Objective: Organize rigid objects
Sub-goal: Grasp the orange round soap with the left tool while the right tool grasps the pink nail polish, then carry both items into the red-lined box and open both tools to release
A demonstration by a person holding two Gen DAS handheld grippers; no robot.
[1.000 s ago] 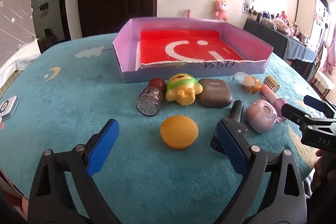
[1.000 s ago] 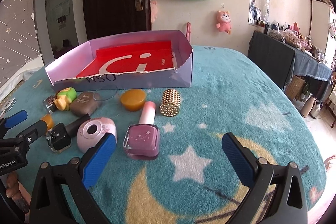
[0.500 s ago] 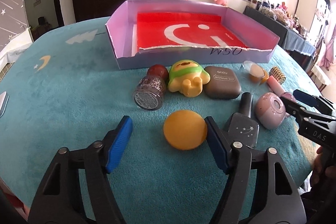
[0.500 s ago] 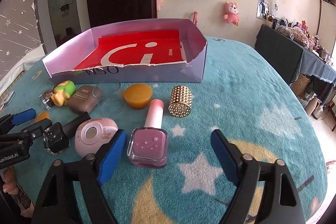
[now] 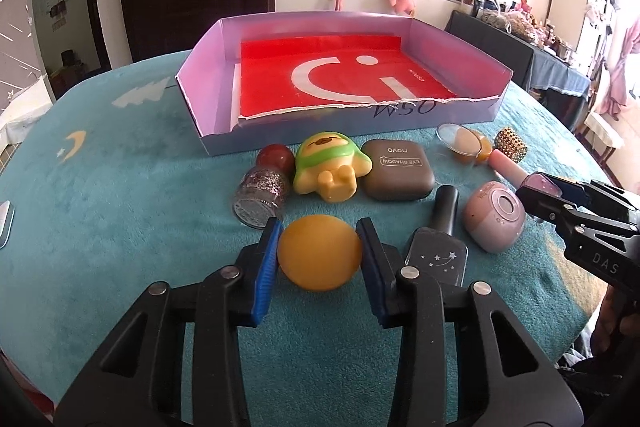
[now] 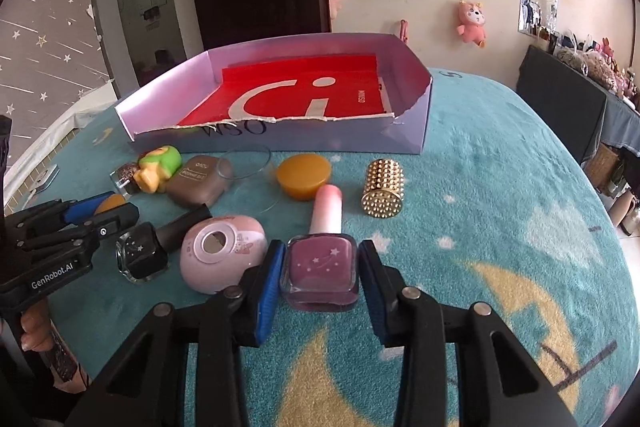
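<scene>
1. Left tongs (image 5: 319,259): jaws closing, blue pads set either side of the orange round puff (image 5: 319,251) low in the centre of the left wrist view. The pads appear to touch its flanks; the puff rests on the teal bench cover (image 5: 120,211).
2. Right tongs (image 6: 319,271): jaws closing on the pink nail polish bottle (image 6: 320,267), which lies flat with its pale cap pointing up-frame. The pads look pressed against the glass sides.
3. Step in hand: a two-handed grasp, one item each, neither yet lifted.
4. Destination, by judgement: the lilac tray with red liner (image 5: 208,99), upper centre of both views, with nothing seen in it.
5. Unsorted items lie in a row in front of the tray, among them a glitter jar (image 5: 262,193), a green-hatted toy (image 5: 328,163) and an eye shadow case (image 5: 396,171).
6. Next move calls for a firm grip, a lift clear of neighbours, then a carry over the tray's torn near wall.
7. Risk: the black polish bottle (image 5: 440,243) lies just beside the left tongs.
</scene>
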